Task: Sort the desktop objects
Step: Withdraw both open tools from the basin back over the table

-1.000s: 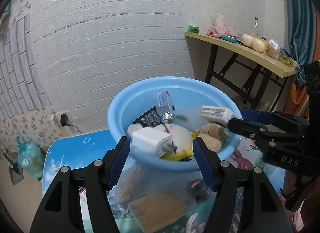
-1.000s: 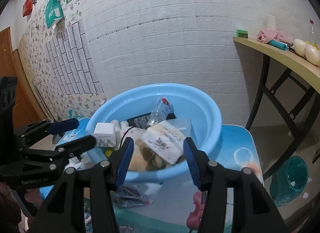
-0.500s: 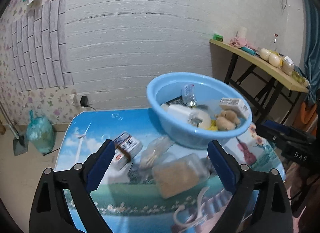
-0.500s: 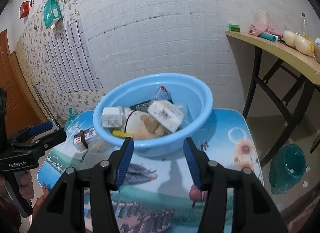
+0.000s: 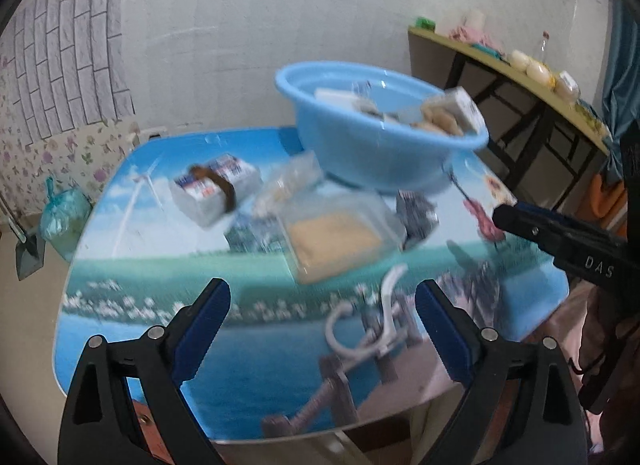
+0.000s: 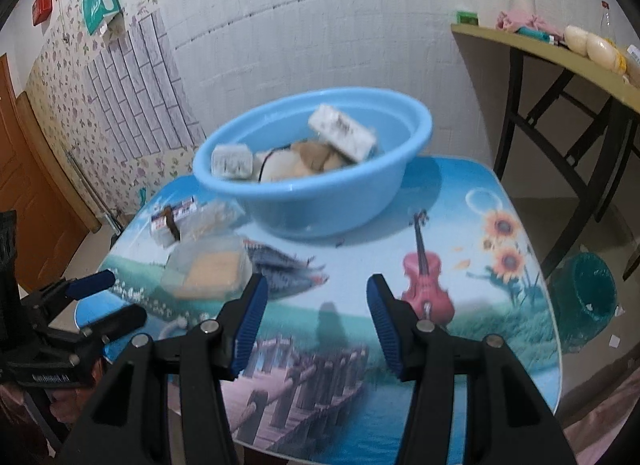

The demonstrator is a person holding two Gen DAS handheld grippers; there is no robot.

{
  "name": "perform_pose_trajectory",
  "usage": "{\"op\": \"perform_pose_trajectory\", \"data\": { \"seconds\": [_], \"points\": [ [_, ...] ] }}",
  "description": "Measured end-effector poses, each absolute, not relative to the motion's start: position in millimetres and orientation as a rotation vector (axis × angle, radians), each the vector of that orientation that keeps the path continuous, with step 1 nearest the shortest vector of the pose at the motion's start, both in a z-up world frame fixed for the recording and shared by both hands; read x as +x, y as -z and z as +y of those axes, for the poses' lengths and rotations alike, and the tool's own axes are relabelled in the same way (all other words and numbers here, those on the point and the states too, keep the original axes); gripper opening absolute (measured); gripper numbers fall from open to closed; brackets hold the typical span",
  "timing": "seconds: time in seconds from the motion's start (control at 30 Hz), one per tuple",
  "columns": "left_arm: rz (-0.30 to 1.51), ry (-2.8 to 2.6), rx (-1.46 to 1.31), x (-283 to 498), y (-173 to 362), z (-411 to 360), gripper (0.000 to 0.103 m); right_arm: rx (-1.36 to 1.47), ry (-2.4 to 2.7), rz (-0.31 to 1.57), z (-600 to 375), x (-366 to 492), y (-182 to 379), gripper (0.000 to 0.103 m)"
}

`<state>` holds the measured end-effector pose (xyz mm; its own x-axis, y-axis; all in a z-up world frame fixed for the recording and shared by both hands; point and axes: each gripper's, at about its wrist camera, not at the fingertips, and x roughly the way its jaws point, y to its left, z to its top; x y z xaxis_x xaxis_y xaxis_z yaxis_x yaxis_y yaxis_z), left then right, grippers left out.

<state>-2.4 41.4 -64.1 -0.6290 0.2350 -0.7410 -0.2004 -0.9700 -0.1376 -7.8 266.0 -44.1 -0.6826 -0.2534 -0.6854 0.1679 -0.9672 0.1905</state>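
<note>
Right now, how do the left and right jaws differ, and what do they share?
The left gripper has its jaws spread wide; the right gripper has its jaws set narrower. The left gripper points at the white cable on the table; the right gripper faces bare tabletop. Both have blue pads and hold nothing.

both views are smeared by motion, so print on the card packs [image 5: 214,189] and the box [image 6: 343,132] in the basin [image 6: 320,201] cannot be read; basin wall hides the lower contents; the clear tub [image 5: 340,239] covers part of the dark packet [image 5: 416,213]; left gripper [image 6: 100,301] body is cut off by the frame edge
</note>
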Motion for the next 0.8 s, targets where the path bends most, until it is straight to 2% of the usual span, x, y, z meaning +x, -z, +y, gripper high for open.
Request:
{"op": "perform_pose_trajectory", "data": {
  "seconds": [0.47, 0.53, 0.67, 0.7, 0.73, 0.8],
  "points": [
    [-0.015, -2.551, -1.328, 4, 94, 62, 0.092, 1.172, 2.647, -0.16, 263, -1, 60, 0.051],
    [-0.001, -2.539, -1.329, 5, 96, 63, 0.077, 1.171, 2.647, -0.158, 263, -2, 60, 0.051],
    [0.066, -2.533, -1.319, 7, 98, 68, 0.063, 1.181, 2.642, -0.158, 262, -3, 61, 0.051],
    [0.069, -2.528, -1.312, 8, 97, 68, 0.056, 1.183, 2.641, -0.156, 261, -3, 61, 0.051],
    [0.075, -2.526, -1.306, 8, 97, 68, 0.052, 1.184, 2.641, -0.152, 261, -3, 61, 0.051],
    [0.078, -2.522, -1.303, 7, 97, 67, 0.052, 1.185, 2.64, -0.148, 260, -3, 62, 0.051]
  ]
}}
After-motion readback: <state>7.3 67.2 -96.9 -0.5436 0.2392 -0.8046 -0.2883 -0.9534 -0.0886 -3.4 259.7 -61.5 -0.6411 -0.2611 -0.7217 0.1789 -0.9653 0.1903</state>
